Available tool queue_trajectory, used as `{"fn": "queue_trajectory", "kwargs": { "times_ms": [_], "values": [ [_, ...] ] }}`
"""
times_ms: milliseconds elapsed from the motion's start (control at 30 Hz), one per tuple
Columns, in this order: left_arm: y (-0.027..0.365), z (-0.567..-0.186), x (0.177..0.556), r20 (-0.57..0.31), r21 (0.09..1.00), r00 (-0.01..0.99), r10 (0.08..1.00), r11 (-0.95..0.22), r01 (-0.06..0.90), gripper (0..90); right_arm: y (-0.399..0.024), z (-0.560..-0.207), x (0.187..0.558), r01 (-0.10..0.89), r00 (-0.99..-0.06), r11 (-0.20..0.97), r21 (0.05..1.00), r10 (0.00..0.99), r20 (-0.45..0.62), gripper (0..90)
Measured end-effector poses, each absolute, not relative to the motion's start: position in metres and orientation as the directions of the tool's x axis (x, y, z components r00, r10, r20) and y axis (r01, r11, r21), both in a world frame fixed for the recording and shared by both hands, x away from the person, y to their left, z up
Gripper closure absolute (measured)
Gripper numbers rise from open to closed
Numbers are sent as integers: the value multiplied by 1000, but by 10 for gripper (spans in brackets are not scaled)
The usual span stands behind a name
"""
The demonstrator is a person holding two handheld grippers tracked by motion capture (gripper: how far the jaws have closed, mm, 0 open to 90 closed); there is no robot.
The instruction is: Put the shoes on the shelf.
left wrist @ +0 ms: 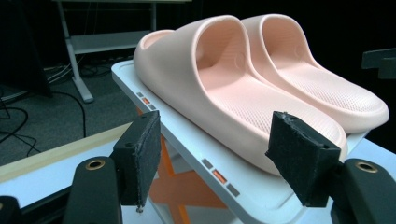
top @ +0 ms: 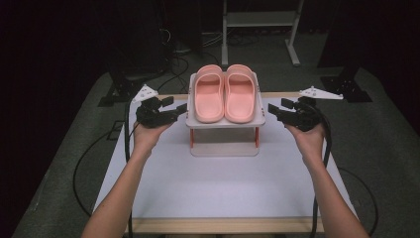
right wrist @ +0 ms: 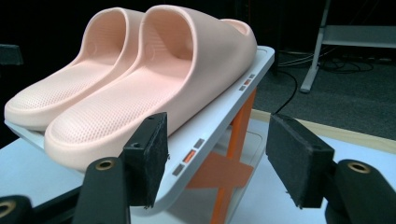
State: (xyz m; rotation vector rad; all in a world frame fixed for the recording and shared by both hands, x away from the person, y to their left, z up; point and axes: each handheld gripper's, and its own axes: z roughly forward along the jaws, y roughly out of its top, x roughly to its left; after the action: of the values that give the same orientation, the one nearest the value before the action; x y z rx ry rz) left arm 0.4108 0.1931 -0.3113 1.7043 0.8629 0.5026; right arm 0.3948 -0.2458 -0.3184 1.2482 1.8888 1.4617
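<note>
A pair of pink slippers [top: 225, 93] sits side by side on the top tray of a small white rack [top: 225, 122] with orange legs, at about 12 o'clock on the worktop [top: 223, 188]. The left gripper [top: 171, 110] waits at the rack's 9 o'clock edge and the right gripper [top: 277, 111] at its 3 o'clock edge, both with jaws released and nothing between the pads. The slippers look placed already; what seems left is gripping the tray edges, a hold not yet made
</note>
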Motion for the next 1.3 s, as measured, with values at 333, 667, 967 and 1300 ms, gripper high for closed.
{"fn": "queue_trajectory", "kwargs": {
  "times_ms": [333, 667, 967, 1300],
  "values": [
    [196, -317, 401, -88, 949, 641, 762, -132, 287, 298, -257, -327, 385, 392, -484, 20, 920, 855, 188, 352],
    [197, -329, 394, -99, 942, 625, 775, -130, 310, 265, -268, -337, 375, 389, -488, 13, 921, 851, 194, 344],
    [201, -337, 388, -100, 939, 619, 779, -132, 317, 243, -276, -348, 367, 400, -484, 15, 916, 852, 198, 331],
    [206, -348, 381, -112, 936, 613, 782, -123, 329, 214, -283, -359, 359, 407, -489, 14, 913, 848, 205, 308]
  ]
}}
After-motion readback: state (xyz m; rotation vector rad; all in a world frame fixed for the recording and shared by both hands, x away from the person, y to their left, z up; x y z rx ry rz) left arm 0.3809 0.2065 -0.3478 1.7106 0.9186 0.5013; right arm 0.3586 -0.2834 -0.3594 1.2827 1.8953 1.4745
